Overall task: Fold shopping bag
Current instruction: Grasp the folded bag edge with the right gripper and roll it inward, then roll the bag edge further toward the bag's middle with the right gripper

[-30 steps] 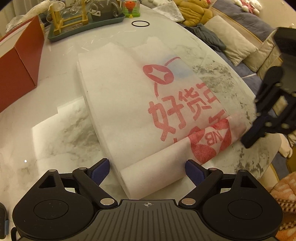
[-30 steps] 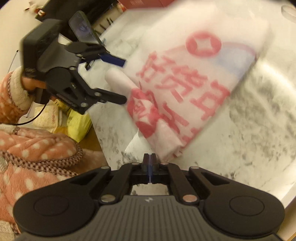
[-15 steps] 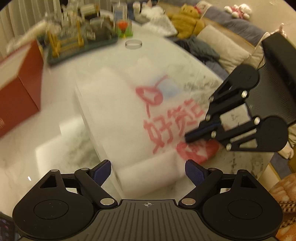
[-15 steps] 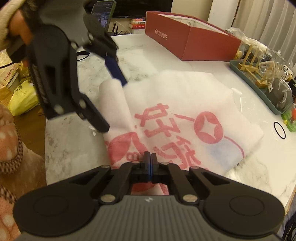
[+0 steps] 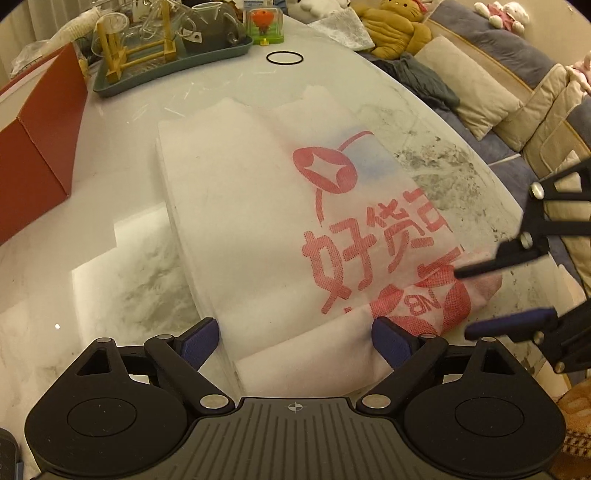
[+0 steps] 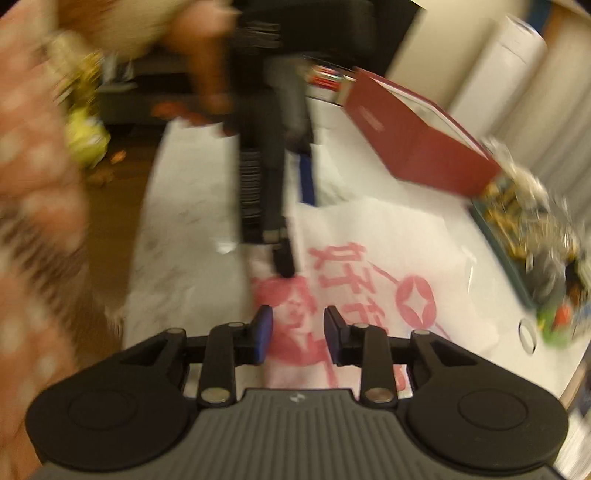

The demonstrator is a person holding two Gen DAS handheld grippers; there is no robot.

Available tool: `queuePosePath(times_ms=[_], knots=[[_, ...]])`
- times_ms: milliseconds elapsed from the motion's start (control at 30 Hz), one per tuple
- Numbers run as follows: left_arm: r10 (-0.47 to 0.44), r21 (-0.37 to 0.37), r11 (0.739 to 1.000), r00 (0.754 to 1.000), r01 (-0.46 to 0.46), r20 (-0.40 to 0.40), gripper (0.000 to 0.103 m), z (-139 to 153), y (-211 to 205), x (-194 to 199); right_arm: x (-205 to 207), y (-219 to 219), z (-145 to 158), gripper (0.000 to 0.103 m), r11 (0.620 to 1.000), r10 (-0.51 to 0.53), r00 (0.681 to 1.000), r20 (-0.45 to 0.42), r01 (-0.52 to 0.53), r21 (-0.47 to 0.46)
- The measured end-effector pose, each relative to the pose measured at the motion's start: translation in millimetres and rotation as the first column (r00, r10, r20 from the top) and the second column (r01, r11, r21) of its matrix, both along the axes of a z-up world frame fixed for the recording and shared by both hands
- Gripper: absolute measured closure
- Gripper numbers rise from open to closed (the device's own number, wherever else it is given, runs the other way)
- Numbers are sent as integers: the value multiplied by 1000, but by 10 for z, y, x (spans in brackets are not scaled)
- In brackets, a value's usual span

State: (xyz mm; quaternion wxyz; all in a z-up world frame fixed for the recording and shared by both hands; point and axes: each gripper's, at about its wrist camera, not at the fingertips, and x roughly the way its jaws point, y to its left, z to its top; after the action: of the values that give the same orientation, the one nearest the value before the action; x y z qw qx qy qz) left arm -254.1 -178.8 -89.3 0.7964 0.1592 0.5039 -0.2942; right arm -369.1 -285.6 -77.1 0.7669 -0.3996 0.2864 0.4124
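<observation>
The white shopping bag [image 5: 258, 206] with red print lies flat on the marble table, its near end turned over in a fold [image 5: 306, 354]. My left gripper [image 5: 295, 341] is open, its blue pads on either side of that folded end. My right gripper [image 5: 469, 302] comes in from the right, open around the bag's red-printed corner. In the blurred right wrist view my right gripper [image 6: 297, 332] is open over the red print of the bag [image 6: 373, 254], and the left gripper [image 6: 284, 221] stands just beyond.
A red box [image 5: 33, 155] stands at the left. A green tray [image 5: 170, 70] with glassware is at the back, with a black ring [image 5: 284, 58] and a small toy [image 5: 265, 26] near it. A sofa with cushions [image 5: 476, 92] lies past the table's right edge.
My right gripper has opened and dropped to the bag's right corner. The left gripper has stayed open at the folded end.
</observation>
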Motion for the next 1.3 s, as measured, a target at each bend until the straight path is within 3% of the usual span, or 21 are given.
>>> queuePosePath(times_ms=[100, 167, 200, 233, 300, 367, 433, 533, 633, 767, 833, 900, 1000, 1100, 1300], knots=[[3, 1, 1000, 1000, -3, -8, 12, 0, 5, 5, -99, 46, -187, 73, 993, 67, 996, 66, -60, -104], [3, 2, 1000, 1000, -3, -10, 12, 13, 4, 12, -117, 71, -278, 74, 989, 98, 983, 153, -79, -129], [1, 0, 1000, 1000, -1, -10, 12, 17, 6, 15, -81, 82, -281, 74, 989, 95, 985, 146, -77, -127], [-3, -5, 1000, 1000, 3, -9, 12, 19, 13, 12, -27, 90, -267, 90, 990, 85, 991, 107, -72, -119], [-11, -19, 1000, 1000, 11, -24, 12, 25, 37, -15, 111, 81, -189, 93, 997, 23, 1000, -1, -23, -76], [-24, -26, 999, 998, 22, -50, 12, 39, 61, -84, 326, 2, -50, 95, 997, -78, 974, -214, 82, 10], [-32, -54, 998, 997, 28, -72, 12, 75, 108, -194, 490, -139, 62, 97, 982, -105, 888, -449, 165, 97], [-21, -105, 994, 996, 12, -83, 12, 145, 210, -335, 581, -394, 80, 97, 953, -74, 726, -684, 253, 165], [10, -116, 993, 998, -16, -54, 12, 204, 253, -338, 700, -715, -87, 97, 884, -106, 558, -823, 432, 179], [-34, -126, 991, 999, 35, 10, 12, 332, 157, -313, 832, -1136, -469, 97, 727, -145, 310, -940, 678, 112], [-98, -114, 988, 994, 104, 57, 12, 403, 46, -337, 850, -1245, -563, 98, 672, -128, 228, -965, 736, 84], [-176, -85, 979, 979, 185, 99, 12, 449, -92, -383, 846, -1284, -590, 98, 653, -121, 195, -973, 754, 70], [-314, 13, 949, 937, 316, 153, 12, 447, -334, -475, 845, -1331, -611, 98, 636, -107, 160, -981, 770, 56], [-385, 113, 922, 906, 369, 175, 12, 376, -504, -501, 900, -1361, -637, 98, 623, -101, 147, -984, 780, 52], [-235, 36, 972, 970, 233, 54, 11, 152, -507, -172, 896, -1335, -625, 99, 618, -119, 165, -979, 785, 57]])
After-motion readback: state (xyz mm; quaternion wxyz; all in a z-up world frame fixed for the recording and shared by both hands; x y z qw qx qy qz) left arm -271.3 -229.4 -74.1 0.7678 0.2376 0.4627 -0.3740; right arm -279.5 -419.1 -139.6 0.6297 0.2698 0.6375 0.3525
